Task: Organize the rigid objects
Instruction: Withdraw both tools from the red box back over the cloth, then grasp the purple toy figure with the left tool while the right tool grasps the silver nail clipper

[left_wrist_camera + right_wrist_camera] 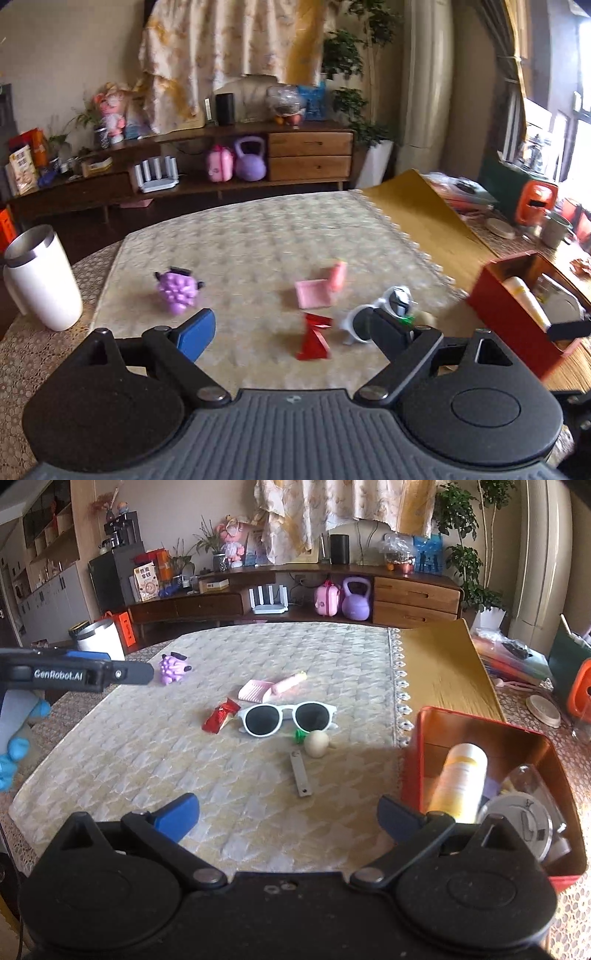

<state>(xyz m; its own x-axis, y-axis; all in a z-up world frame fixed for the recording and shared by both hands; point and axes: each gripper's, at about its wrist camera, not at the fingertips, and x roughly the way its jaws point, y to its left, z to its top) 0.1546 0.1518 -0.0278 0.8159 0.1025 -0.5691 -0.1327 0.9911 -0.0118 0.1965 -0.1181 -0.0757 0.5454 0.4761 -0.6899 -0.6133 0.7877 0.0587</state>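
Both grippers, the left gripper [291, 332] and the right gripper [286, 818], stand spread wide with nothing between the fingers. Beyond them on the quilted mat [147, 760] lie a metal bar [300, 773], white sunglasses [286, 718] and a purple grape toy [173, 668]; beside the mat, the red box [412, 760] holds a yellow bottle [460, 779].

In the left wrist view the white sunglasses [373, 314] are partly hidden behind the gripper's right finger, and the red box [517, 332] is smeared by blur and cut by the right edge; in the right wrist view the bottle [460, 779] in that box is blurred, its label unreadable; the left gripper [74, 672] runs off the left edge, jaws unseen.
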